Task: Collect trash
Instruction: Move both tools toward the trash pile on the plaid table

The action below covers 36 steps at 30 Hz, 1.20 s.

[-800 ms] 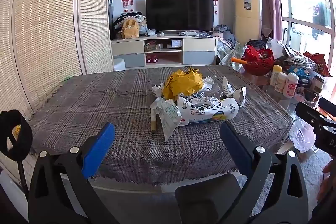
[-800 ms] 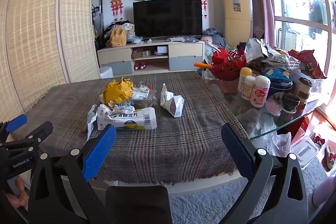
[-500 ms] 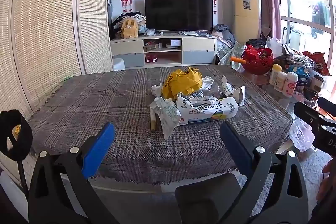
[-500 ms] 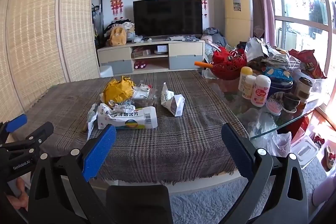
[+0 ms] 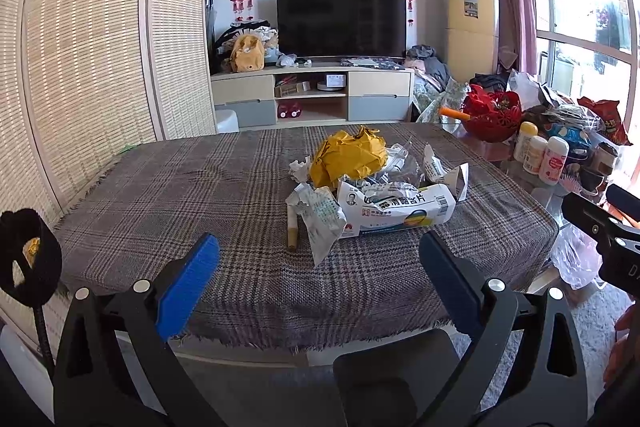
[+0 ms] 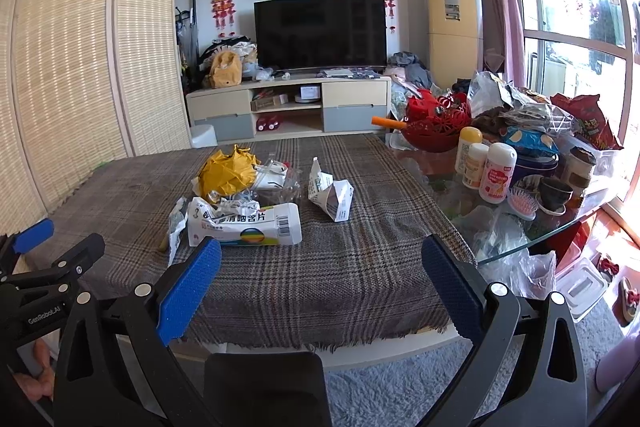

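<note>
A pile of trash lies on the plaid tablecloth [image 5: 200, 195]: a crumpled yellow paper [image 5: 349, 157], a white medicine box [image 5: 396, 213], a torn white wrapper [image 5: 322, 223], a small stick [image 5: 292, 233] and a folded white carton [image 6: 332, 195]. In the right wrist view the yellow paper [image 6: 228, 175] and the box [image 6: 246, 225] show left of centre. My left gripper [image 5: 318, 267] is open and empty, short of the table's near edge. My right gripper [image 6: 320, 267] is open and empty, also in front of the table.
A black chair back [image 5: 396, 375] stands below the table edge, also in the right wrist view [image 6: 264, 387]. The glass table end at the right holds a red basket [image 6: 436, 125], bottles [image 6: 496, 179], snack bags and a brush. A TV stand [image 5: 312, 99] is behind.
Both views have shifted very slightly; the trash and both open grippers stay as they were.
</note>
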{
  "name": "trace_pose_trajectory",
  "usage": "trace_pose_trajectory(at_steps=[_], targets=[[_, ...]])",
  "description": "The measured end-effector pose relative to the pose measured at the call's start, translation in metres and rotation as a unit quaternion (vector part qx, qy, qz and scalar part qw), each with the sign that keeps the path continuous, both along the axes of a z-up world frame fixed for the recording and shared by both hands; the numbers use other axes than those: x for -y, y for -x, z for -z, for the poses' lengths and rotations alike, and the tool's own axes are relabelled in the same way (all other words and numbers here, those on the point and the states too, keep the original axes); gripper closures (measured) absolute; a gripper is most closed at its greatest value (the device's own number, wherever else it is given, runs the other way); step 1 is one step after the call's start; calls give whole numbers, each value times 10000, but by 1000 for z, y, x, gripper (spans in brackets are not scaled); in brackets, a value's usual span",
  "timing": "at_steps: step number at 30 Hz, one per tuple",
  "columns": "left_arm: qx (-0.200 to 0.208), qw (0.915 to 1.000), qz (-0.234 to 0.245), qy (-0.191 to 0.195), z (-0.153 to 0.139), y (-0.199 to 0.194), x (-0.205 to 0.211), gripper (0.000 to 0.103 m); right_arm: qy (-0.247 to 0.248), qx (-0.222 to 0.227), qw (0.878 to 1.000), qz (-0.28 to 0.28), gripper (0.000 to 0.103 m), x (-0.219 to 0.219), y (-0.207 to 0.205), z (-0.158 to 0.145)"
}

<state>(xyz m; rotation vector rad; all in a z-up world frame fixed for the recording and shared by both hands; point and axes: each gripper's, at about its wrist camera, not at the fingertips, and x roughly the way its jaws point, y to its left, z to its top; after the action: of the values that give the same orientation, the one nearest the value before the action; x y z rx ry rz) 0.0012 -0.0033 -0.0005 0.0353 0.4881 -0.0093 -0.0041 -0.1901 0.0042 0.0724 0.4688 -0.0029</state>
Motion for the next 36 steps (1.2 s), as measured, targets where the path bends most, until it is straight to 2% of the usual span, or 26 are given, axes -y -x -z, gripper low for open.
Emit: trace_pose_trajectory(at_steps=[36], targets=[[-24, 10000, -55, 28, 4, -1, -7, 8, -36, -56, 10000, 6, 3, 3, -1, 1]])
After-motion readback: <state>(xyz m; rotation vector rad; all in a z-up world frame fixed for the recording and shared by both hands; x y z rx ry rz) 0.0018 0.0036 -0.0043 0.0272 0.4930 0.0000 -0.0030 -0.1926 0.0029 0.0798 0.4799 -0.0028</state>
